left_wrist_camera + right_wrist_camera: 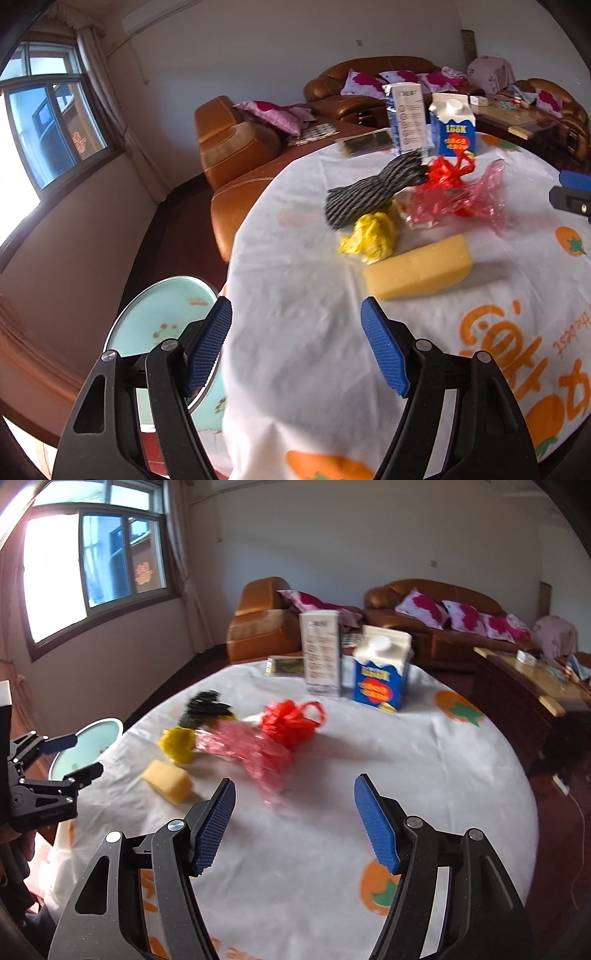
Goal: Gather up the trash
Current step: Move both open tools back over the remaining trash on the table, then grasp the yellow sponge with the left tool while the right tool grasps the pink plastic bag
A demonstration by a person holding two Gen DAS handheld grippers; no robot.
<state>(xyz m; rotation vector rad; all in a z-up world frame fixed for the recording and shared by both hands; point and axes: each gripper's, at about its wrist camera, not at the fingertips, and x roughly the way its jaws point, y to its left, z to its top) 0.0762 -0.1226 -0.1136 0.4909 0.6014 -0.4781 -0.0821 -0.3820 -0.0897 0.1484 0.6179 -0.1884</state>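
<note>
pink bag [255, 753] blurred; flat dark packet [286, 665], perhaps foil, partly hidden.

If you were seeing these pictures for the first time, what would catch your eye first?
A bright heap of trash mid-table: a red plastic bag, crumpled yellow wrapper and yellow sponge nearest the cameras. Behind it, two cartons stand upright at the far edge, the blue one right of the white one. Both grippers, left and right, are open and empty.

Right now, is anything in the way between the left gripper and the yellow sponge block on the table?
Nothing visible blocks it. The left gripper is open, with only bare white tablecloth between it and the yellow sponge block. The crumpled yellow wrapper lies beyond the sponge, not in front.
</note>
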